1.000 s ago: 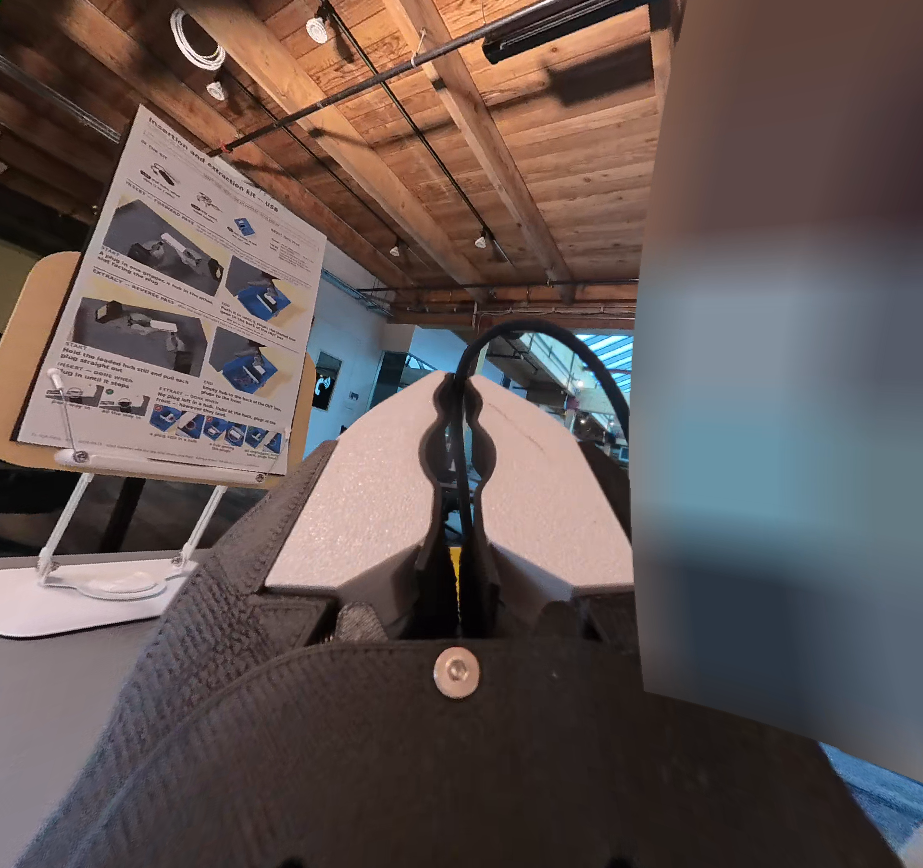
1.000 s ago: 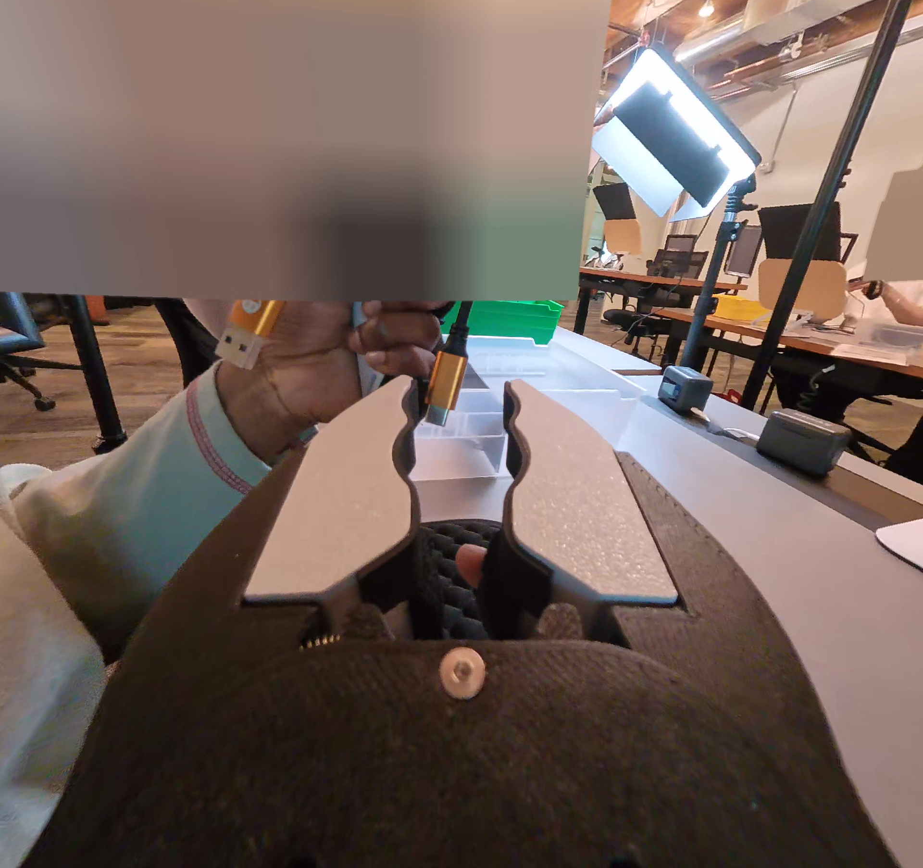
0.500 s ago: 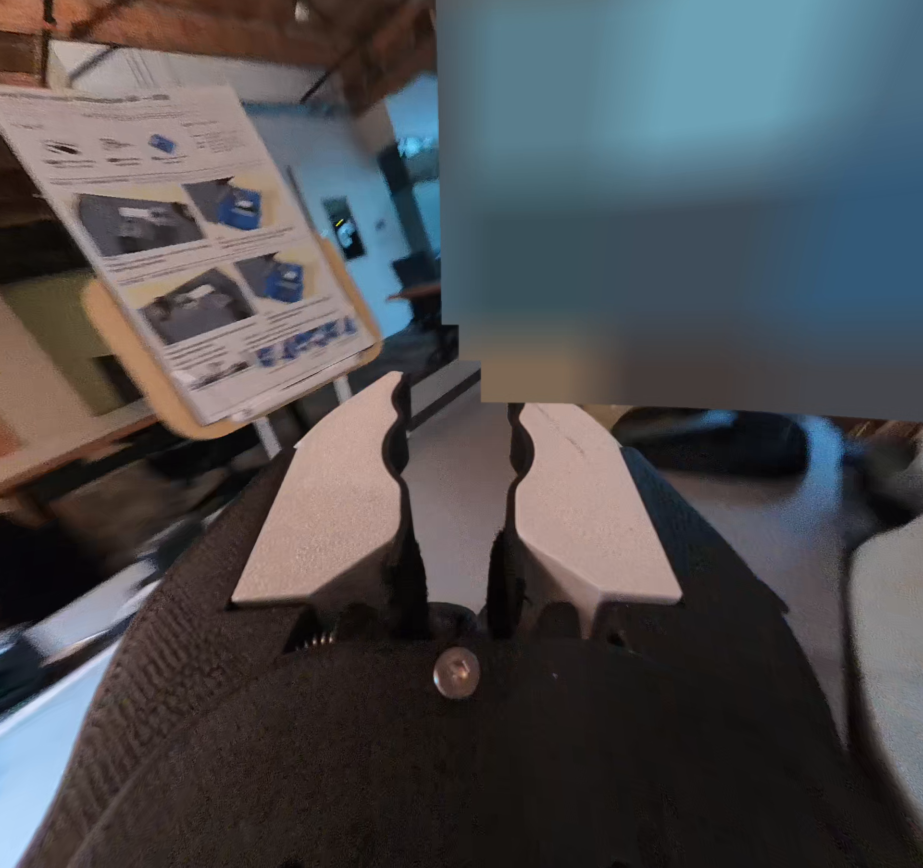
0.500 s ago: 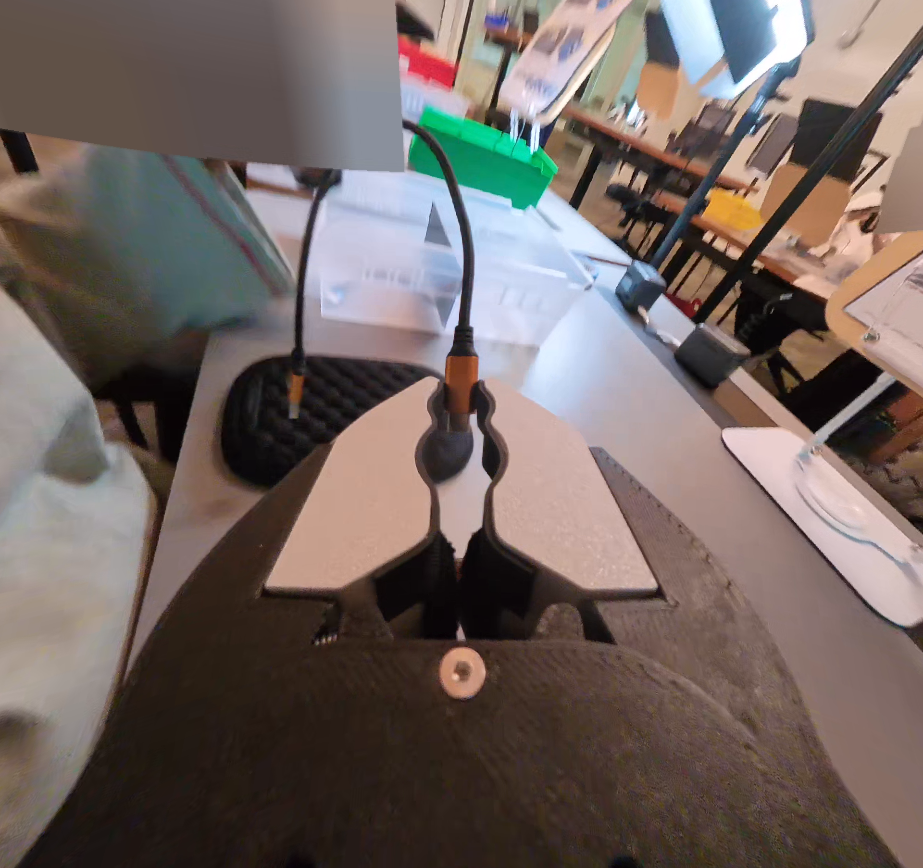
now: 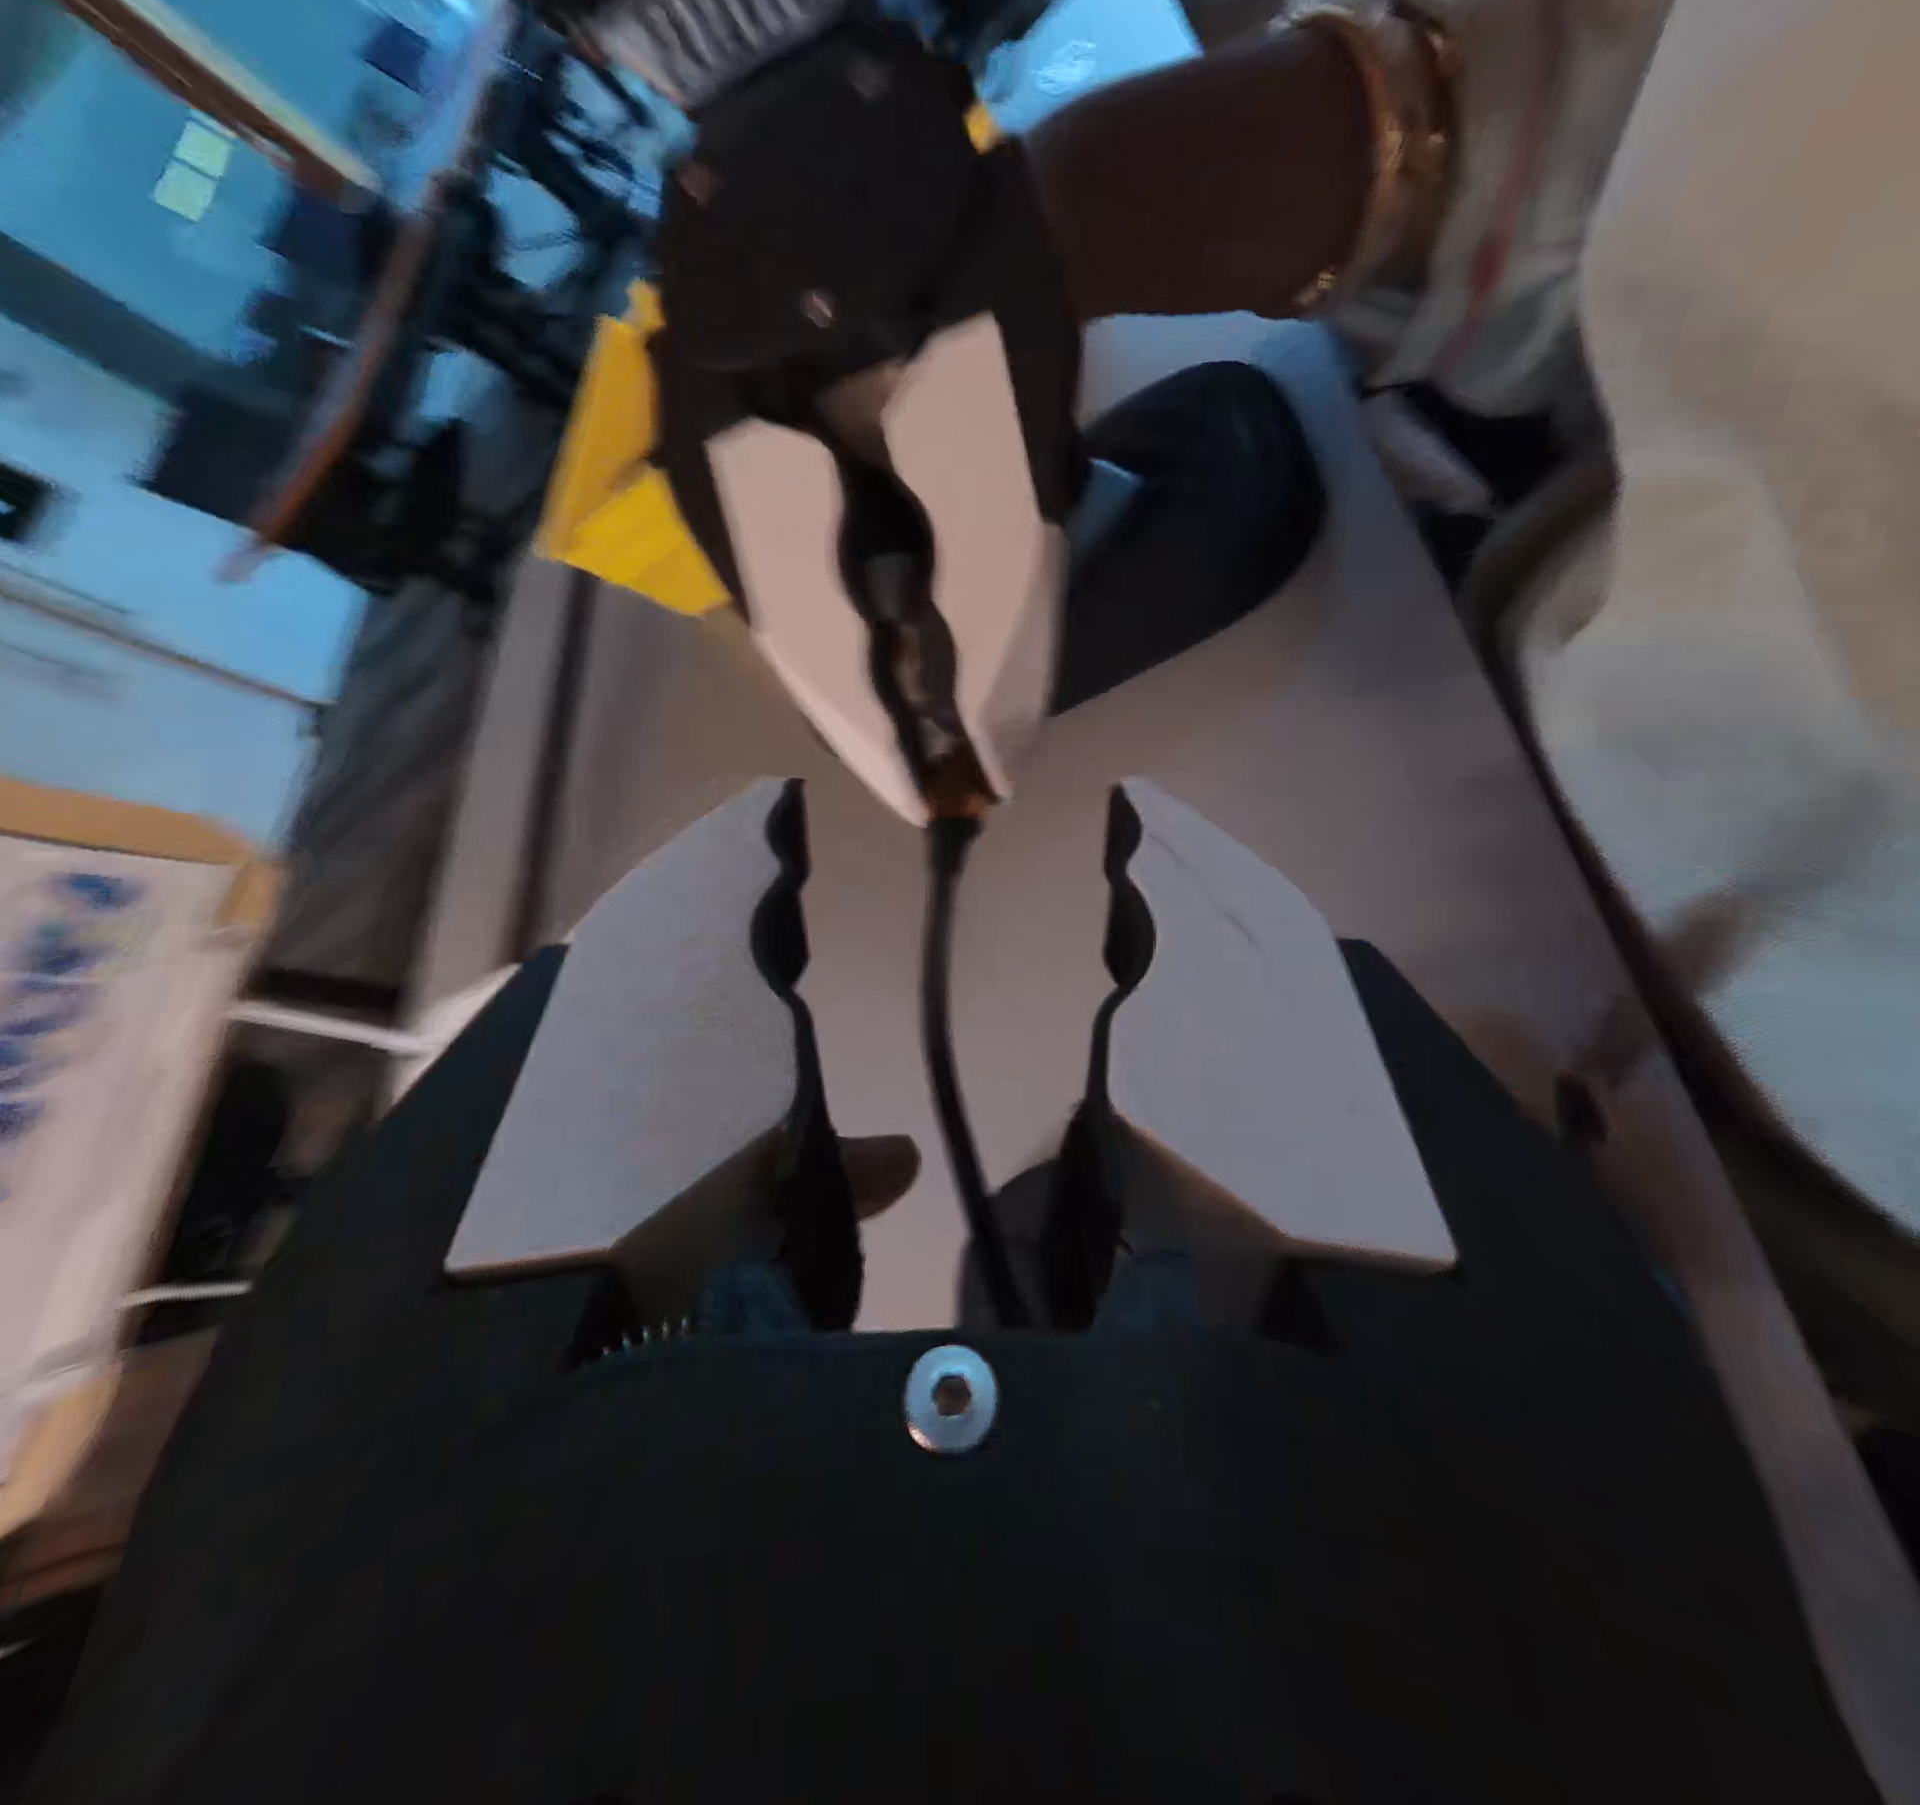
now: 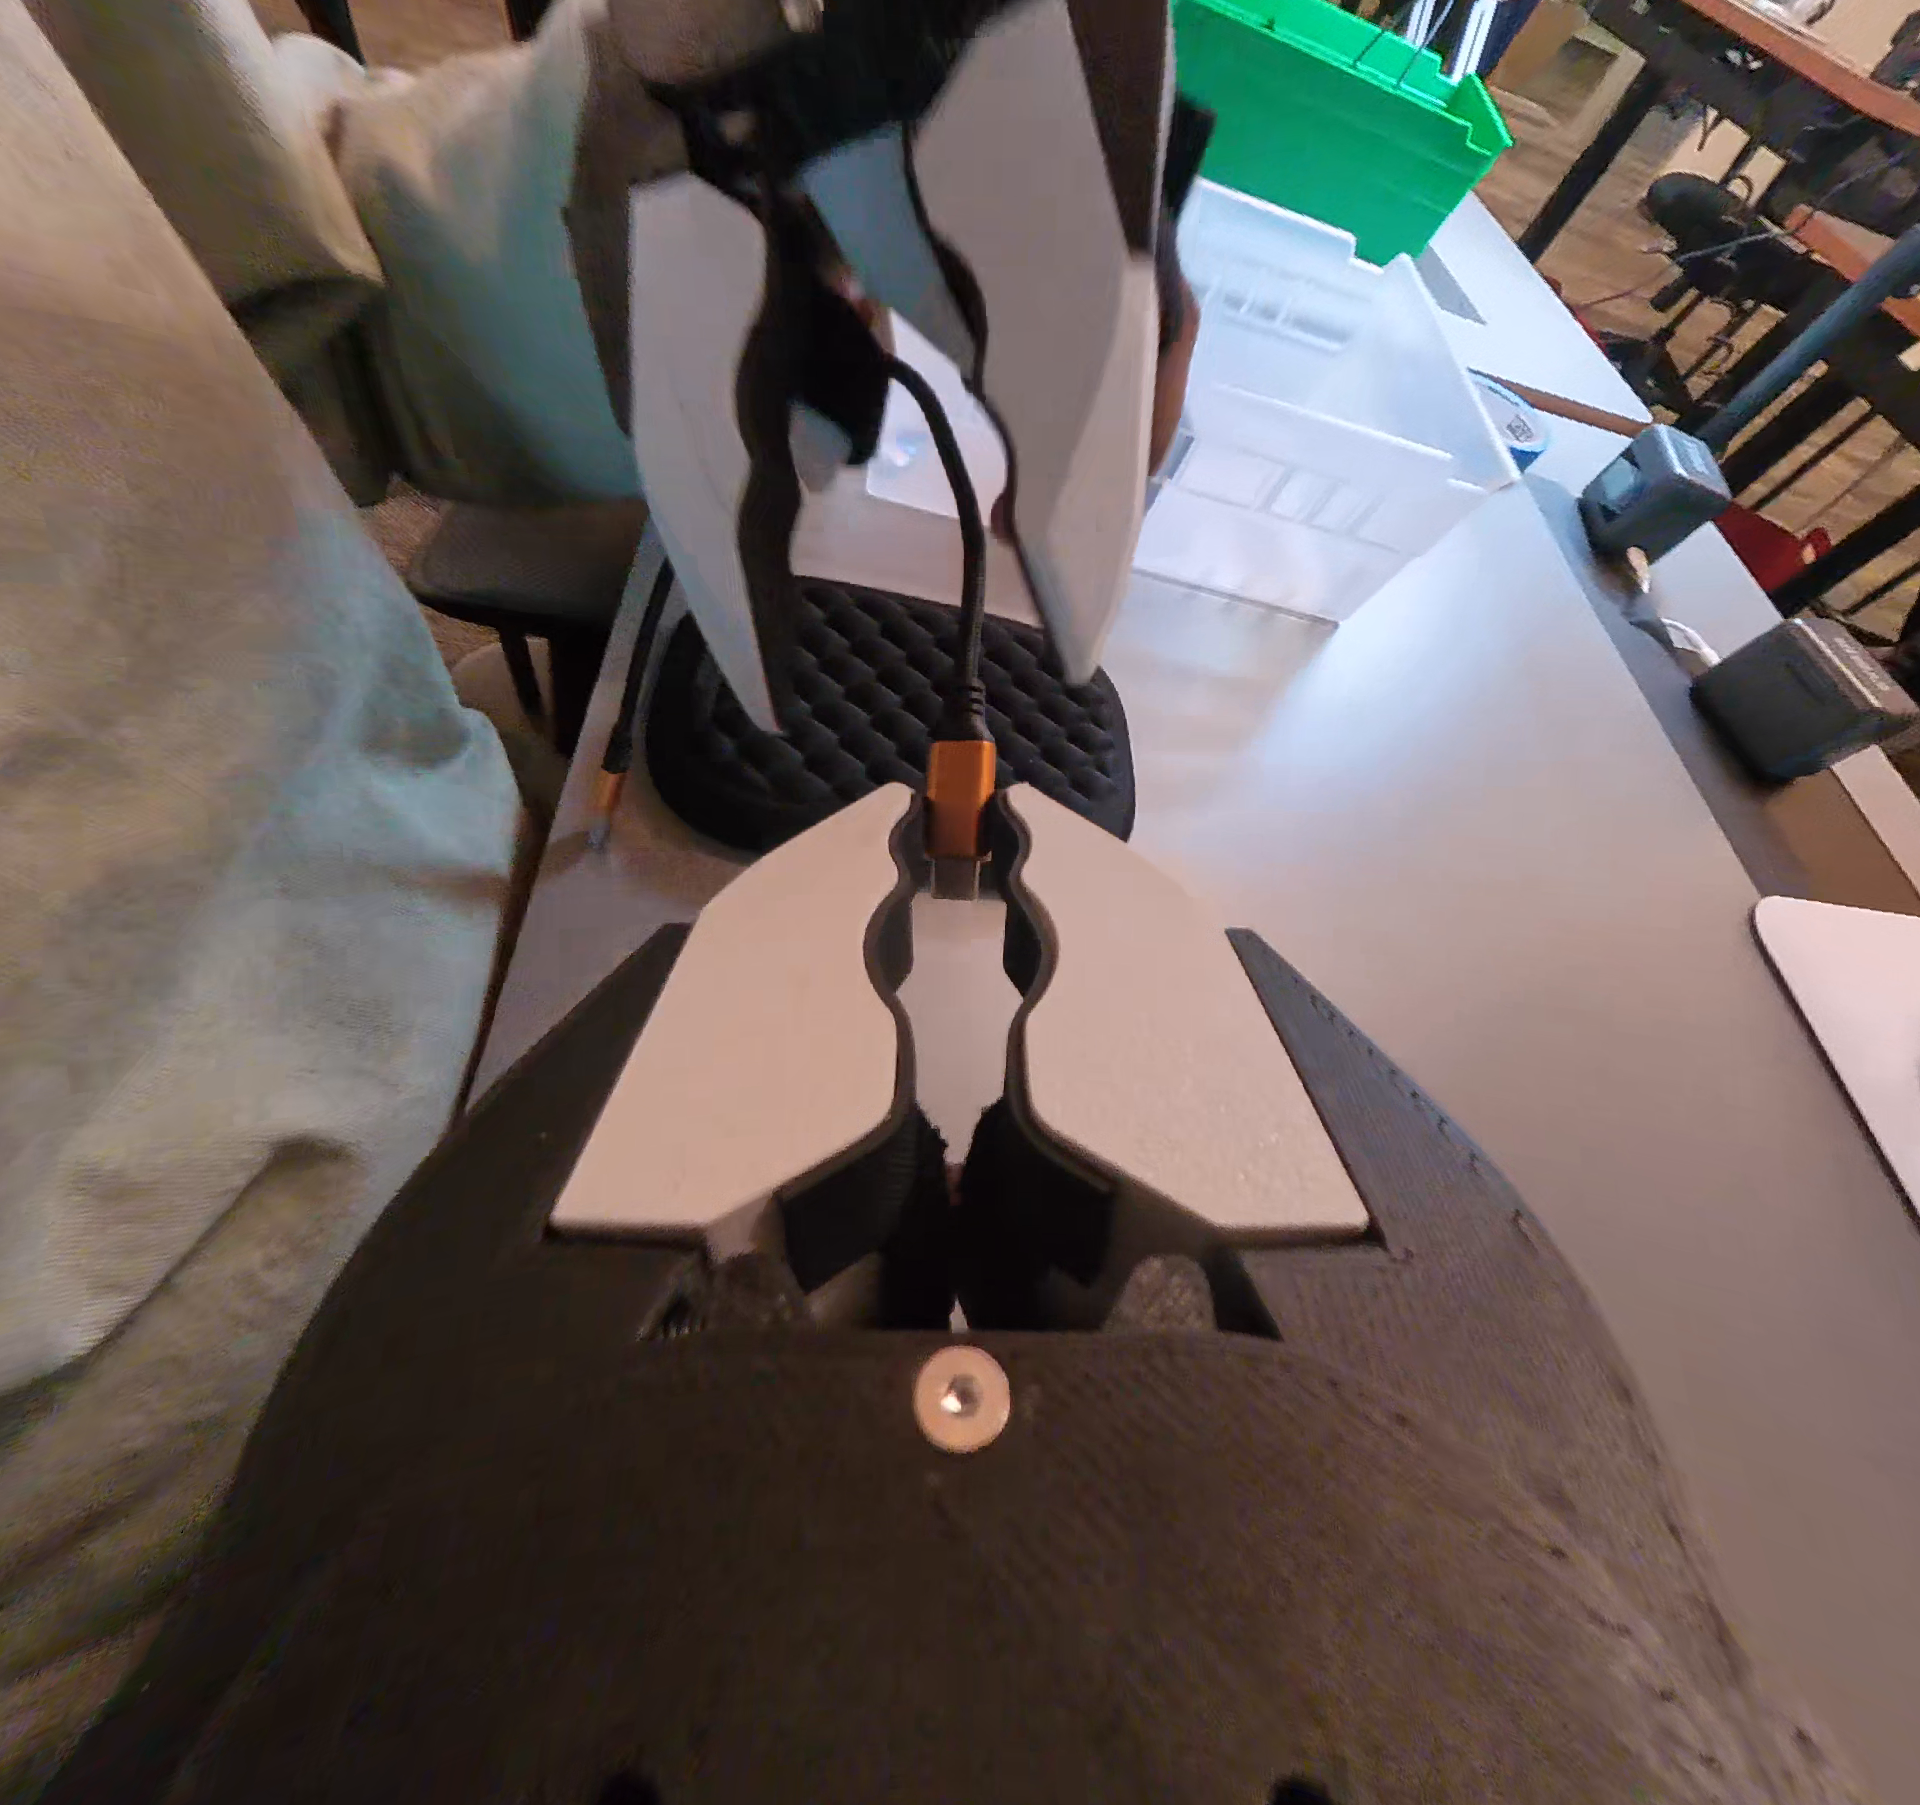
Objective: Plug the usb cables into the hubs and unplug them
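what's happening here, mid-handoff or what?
A person holds both grippers over the grey table. The right gripper is shut on the orange plug of a black USB cable. The left gripper is open, with the cable running loose between its fingers. No hub is visible; nothing is plugged in yet.

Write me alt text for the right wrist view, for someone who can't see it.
The right gripper is shut on the orange plug of a black cable, just above a grey table. The left gripper points toward it with jaws open around the cable. Behind lie a black quilted pad, a clear box and a green bin.
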Tool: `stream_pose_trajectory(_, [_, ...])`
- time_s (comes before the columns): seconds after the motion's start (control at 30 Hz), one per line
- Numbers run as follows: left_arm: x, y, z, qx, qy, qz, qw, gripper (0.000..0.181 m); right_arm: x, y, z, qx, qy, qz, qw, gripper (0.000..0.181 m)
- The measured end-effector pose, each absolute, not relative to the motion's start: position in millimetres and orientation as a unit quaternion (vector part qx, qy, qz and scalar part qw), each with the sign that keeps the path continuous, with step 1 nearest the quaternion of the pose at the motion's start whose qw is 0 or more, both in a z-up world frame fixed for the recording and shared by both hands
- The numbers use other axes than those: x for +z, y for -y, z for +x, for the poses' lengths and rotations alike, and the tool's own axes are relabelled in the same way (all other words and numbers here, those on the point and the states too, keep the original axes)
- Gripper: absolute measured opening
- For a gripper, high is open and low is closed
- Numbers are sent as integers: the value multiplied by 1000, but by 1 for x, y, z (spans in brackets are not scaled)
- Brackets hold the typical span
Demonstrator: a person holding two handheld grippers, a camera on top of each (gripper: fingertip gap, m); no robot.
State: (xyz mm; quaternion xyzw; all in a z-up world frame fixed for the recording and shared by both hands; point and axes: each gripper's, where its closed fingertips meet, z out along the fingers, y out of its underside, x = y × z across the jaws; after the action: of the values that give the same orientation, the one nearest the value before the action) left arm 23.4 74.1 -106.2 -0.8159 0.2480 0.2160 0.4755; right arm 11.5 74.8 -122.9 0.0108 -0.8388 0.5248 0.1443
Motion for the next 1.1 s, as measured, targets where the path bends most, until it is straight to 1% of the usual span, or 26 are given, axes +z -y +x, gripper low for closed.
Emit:
stream_pose_trajectory(0.13, [-120,-79,17,181,-236,-822,485,29,-121,-78,14,535,834,15,131,12])
stream_pose_trajectory(0.3, [-127,-80,17,163,-225,-823,495,17,-124,-78,16,530,838,26,125,12])
stream_pose_trajectory(0.37, [-125,-81,15,157,-214,-821,506,9,-124,-77,17,531,838,31,124,12])
stream_pose_trajectory(0.53, [-114,-81,14,123,-169,-807,553,7,-110,-78,15,571,806,36,150,12])
stream_pose_trajectory(0.6, [-110,-81,15,106,-152,-801,569,7,-107,-81,15,578,796,44,176,19])
stream_pose_trajectory(0.63, [-109,-81,15,101,-146,-797,577,7,-107,-81,15,577,793,52,189,19])
stream_pose_trajectory(0.67, [-108,-81,16,94,-140,-795,583,7,-107,-80,16,577,789,61,201,19])
stream_pose_trajectory(0.73, [-110,-82,16,84,-127,-795,587,7,-106,-79,16,573,783,72,231,12])
stream_pose_trajectory(0.8, [-111,-82,17,78,-121,-793,591,7,-106,-79,15,565,784,77,246,12])
stream_pose_trajectory(0.9, [-110,-83,19,86,-127,-783,602,8,-105,-80,18,570,783,80,234,11])
stream_pose_trajectory(0.97, [-110,-84,20,102,-143,-777,605,18,-108,-79,21,571,788,82,214,11])
stream_pose_trajectory(1.03, [-112,-85,25,101,-159,-776,602,18,-109,-78,22,573,790,83,204,11])
stream_pose_trajectory(1.1, [-113,-86,25,99,-160,-778,600,14,-109,-77,22,577,788,84,197,11])
